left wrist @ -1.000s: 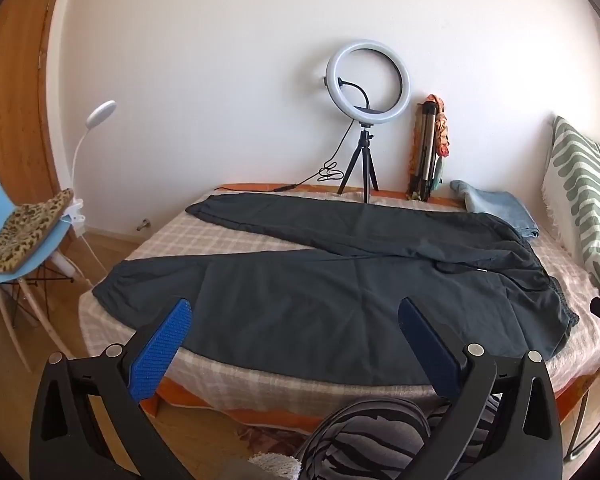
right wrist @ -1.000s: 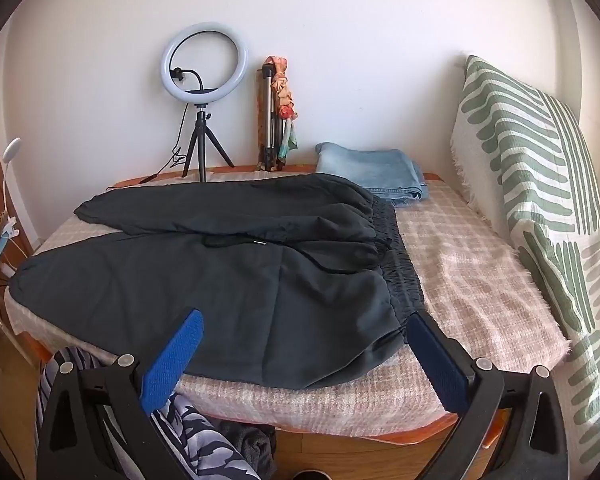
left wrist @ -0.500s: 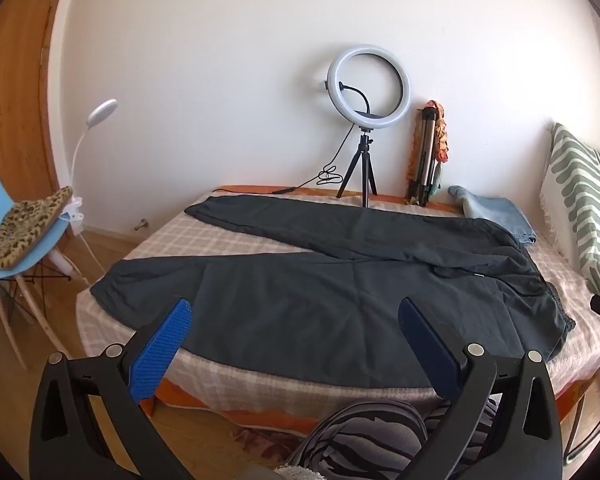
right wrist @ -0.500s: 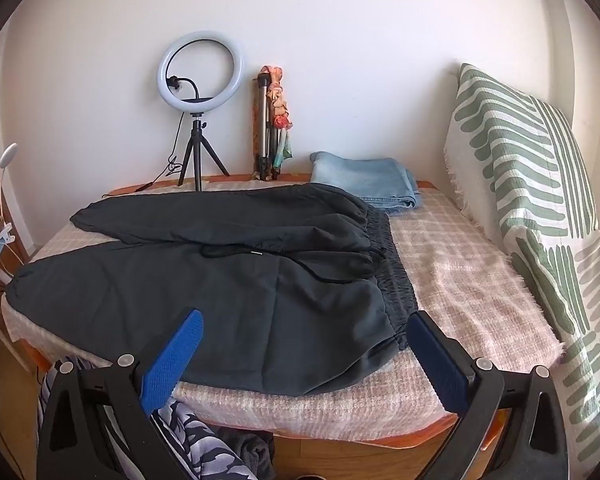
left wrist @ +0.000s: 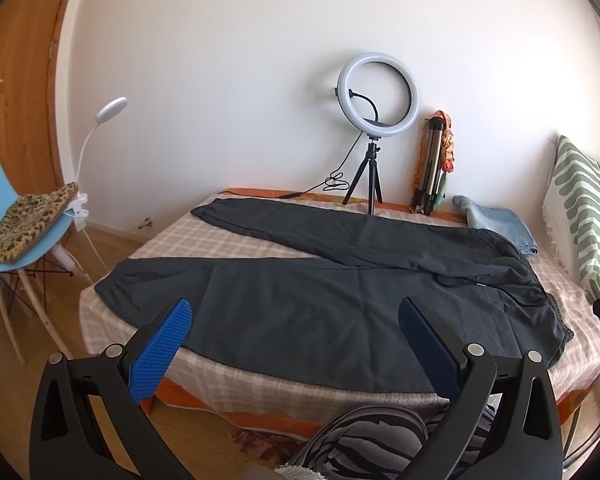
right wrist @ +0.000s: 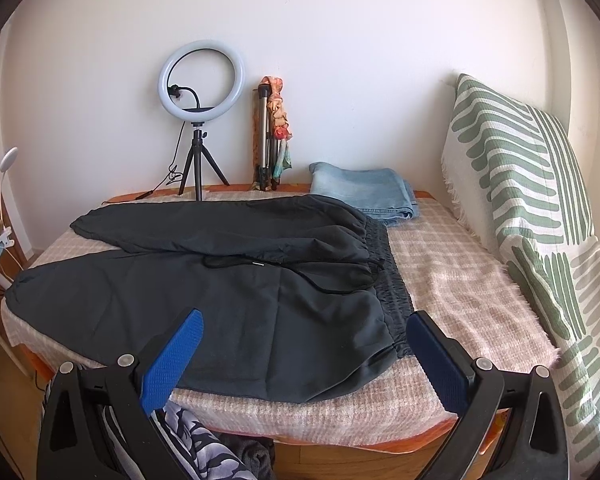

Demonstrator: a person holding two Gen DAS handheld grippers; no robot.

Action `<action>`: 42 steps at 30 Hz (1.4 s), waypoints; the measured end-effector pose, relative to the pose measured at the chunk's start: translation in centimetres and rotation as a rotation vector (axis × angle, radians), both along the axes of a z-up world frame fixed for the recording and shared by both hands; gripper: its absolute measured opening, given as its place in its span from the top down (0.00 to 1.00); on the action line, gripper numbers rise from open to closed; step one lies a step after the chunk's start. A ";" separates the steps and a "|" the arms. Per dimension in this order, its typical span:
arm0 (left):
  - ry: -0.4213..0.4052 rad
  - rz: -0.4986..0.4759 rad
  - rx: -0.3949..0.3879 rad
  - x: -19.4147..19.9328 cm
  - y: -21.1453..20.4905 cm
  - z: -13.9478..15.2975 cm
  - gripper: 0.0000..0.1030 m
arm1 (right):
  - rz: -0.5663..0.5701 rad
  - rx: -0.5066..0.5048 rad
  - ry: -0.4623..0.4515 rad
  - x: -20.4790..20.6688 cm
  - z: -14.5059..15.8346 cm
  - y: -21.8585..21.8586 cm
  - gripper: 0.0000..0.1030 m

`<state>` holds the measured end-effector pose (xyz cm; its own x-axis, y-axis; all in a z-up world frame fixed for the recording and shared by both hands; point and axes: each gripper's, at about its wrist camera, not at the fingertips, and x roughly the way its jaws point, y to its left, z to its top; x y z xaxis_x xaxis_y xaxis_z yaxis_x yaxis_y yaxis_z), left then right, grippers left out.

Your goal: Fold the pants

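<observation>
Dark grey pants (left wrist: 324,304) lie spread flat on the bed (left wrist: 236,380), legs apart and pointing left, elastic waistband (right wrist: 392,280) at the right with a loose drawstring. They also show in the right wrist view (right wrist: 220,308). My left gripper (left wrist: 294,320) is open and empty, held back from the bed's near edge, in front of the near leg. My right gripper (right wrist: 304,332) is open and empty, held back in front of the waistband corner.
A ring light on a tripod (left wrist: 374,128), a folded tripod (left wrist: 430,168) and folded blue jeans (right wrist: 364,192) stand at the bed's back. A green-striped pillow (right wrist: 532,208) leans at the right. A blue chair (left wrist: 16,240) and a lamp stand left. Zebra-print legs (left wrist: 364,440) are below.
Both grippers have drawn back and risen a little from the bed, so the pants look farther away. Jaws stay open. The pants have not moved.
</observation>
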<state>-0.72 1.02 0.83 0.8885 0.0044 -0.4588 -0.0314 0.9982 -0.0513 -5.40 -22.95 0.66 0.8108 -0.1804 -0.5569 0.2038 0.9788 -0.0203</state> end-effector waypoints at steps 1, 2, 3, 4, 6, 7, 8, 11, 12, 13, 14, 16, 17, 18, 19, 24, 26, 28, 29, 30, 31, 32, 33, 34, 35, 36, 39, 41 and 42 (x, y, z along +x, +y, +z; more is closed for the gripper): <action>0.000 -0.001 -0.001 0.0 0.0 0.0 0.00 | -0.001 -0.001 -0.001 0.0 0.0 0.0 0.00; 0.000 -0.001 -0.001 0.0 0.0 0.0 0.00 | -0.001 -0.001 -0.003 -0.1 0.1 0.0 0.00; -0.001 -0.002 -0.001 0.0 0.0 0.0 0.00 | -0.002 0.000 -0.004 -0.1 0.1 0.0 0.00; -0.001 -0.003 0.000 0.0 -0.1 0.1 0.00 | -0.002 0.000 -0.005 -0.1 0.1 0.1 0.00; -0.002 -0.003 -0.001 0.0 -0.1 0.1 0.00 | -0.005 0.001 -0.004 -0.1 0.1 0.1 0.00; -0.002 -0.004 -0.002 0.0 -0.1 0.2 0.00 | -0.005 0.001 -0.004 -0.2 0.1 0.1 0.00; -0.003 -0.004 -0.003 -0.1 -0.1 0.2 0.00 | -0.005 0.001 -0.004 -0.2 0.1 0.1 0.00; -0.003 -0.004 -0.007 -0.1 0.0 0.2 0.00 | -0.005 0.002 -0.006 -0.2 0.1 0.1 0.00; -0.001 -0.006 -0.010 -0.1 0.0 0.2 0.00 | -0.005 0.001 -0.006 -0.2 0.1 0.2 0.00; 0.000 -0.007 -0.015 0.0 0.0 0.2 0.00 | -0.005 0.001 -0.006 -0.1 0.2 0.1 0.00; 0.001 -0.007 -0.019 0.0 0.1 0.2 0.00 | -0.004 0.000 -0.006 -0.1 0.2 0.1 0.00; 0.001 -0.004 -0.018 0.0 0.2 0.2 0.00 | -0.003 -0.001 -0.005 0.0 0.2 0.2 0.00; 0.001 -0.002 -0.017 0.0 0.2 0.2 0.00 | -0.003 -0.001 -0.005 0.0 0.2 0.2 0.00; 0.001 -0.001 -0.018 0.0 0.2 0.2 0.00 | -0.002 0.000 -0.005 0.0 0.2 0.2 0.00; 0.001 -0.002 -0.019 0.0 0.2 0.2 0.00 | -0.002 0.001 -0.005 0.0 0.1 0.2 0.00; 0.001 -0.003 -0.021 0.0 0.2 0.2 0.00 | -0.001 0.000 -0.005 0.0 0.1 0.2 0.00; 0.002 -0.002 -0.022 0.0 0.3 0.2 0.00 | -0.001 0.000 -0.006 0.0 0.1 0.3 0.00; 0.003 -0.002 -0.026 0.0 0.4 0.1 0.00 | -0.001 -0.001 -0.007 0.0 0.1 0.3 0.00; 0.003 -0.002 -0.026 0.0 0.4 0.1 0.00 | -0.002 -0.002 -0.007 0.0 0.1 0.3 0.00; 0.003 -0.002 -0.026 0.0 0.4 0.2 0.00 | -0.002 -0.003 -0.008 0.0 0.1 0.4 0.00; 0.003 -0.003 -0.027 0.0 0.4 0.2 0.00 | -0.002 -0.004 -0.009 0.0 0.1 0.4 0.00; 0.003 -0.004 -0.028 0.0 0.4 0.2 0.00 | -0.001 -0.003 -0.009 0.0 0.1 0.4 0.00; 0.003 -0.006 -0.031 -0.1 0.5 0.2 0.00 | 0.000 -0.002 -0.008 0.0 0.1 0.4 0.00; 0.002 -0.008 -0.034 -0.1 0.5 0.2 0.00 | -0.001 -0.003 -0.009 0.0 0.1 0.4 0.00; 0.002 -0.008 -0.036 -0.1 0.5 0.2 0.00 | -0.001 -0.003 -0.009 0.0 0.1 0.4 0.00; 0.001 -0.008 -0.037 -0.1 0.5 0.2 0.00 | 0.001 -0.001 -0.008 0.0 0.1 0.4 0.00; -0.001 -0.004 -0.036 -0.1 0.5 0.2 0.00 | 0.001 -0.002 -0.009 0.0 0.1 0.4 0.00; -0.001 -0.003 -0.036 -0.1 0.5 0.1 0.00 | 0.001 -0.001 -0.010 0.0 0.1 0.4 0.00; -0.001 -0.003 -0.037 -0.2 0.5 0.1 0.00 | 0.001 -0.001 -0.009 0.0 0.1 0.4 0.00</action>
